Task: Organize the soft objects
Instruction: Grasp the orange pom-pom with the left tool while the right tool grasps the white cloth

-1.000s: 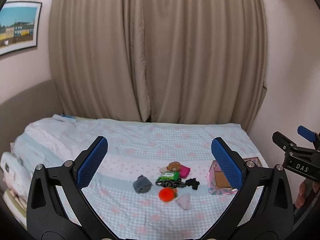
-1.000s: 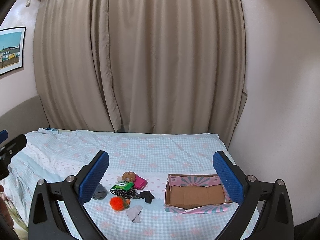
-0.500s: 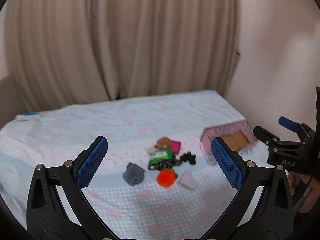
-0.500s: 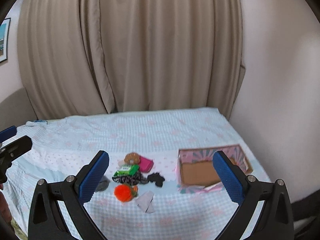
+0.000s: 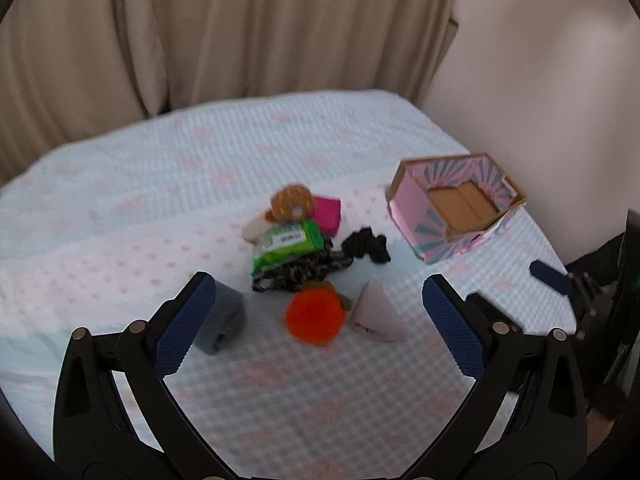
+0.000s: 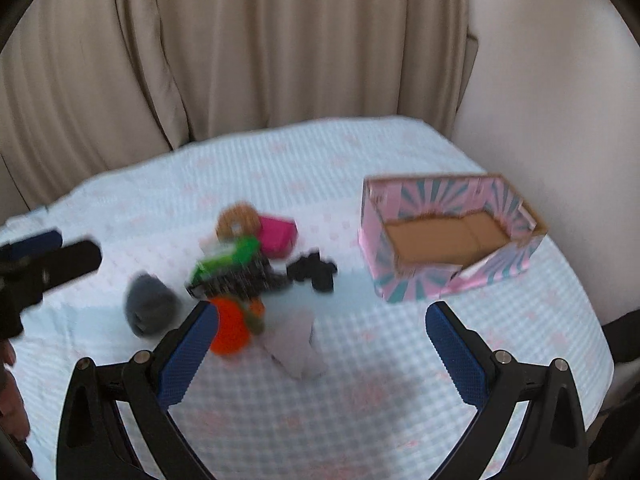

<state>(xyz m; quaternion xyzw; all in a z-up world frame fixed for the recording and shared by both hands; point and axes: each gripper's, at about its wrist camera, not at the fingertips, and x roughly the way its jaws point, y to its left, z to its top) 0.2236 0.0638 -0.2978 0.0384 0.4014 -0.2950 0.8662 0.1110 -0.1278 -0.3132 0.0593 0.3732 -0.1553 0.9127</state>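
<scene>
A pile of soft things lies mid-bed: an orange pompom (image 5: 315, 317), a grey rolled sock (image 5: 224, 322), a pale folded cloth (image 5: 375, 313), a green packet (image 5: 289, 245), a black sock (image 5: 367, 245), a brown plush (image 5: 291, 201) and a pink item (image 5: 327, 213). An empty pink patterned box (image 5: 412, 210) stands to their right. My left gripper (image 5: 319, 304) is open above the pompom, holding nothing. My right gripper (image 6: 322, 334) is open over the pale cloth (image 6: 296, 338), with the box (image 6: 416, 286) ahead right.
The bed has a light blue checked cover (image 5: 168, 184). Beige curtains (image 5: 240, 32) hang behind it and a pale wall (image 5: 540, 80) stands at the right. The bed's right edge lies just past the box.
Both grippers have moved forward and tilted down toward the pile, which now looks much larger. Both stay open and empty.
</scene>
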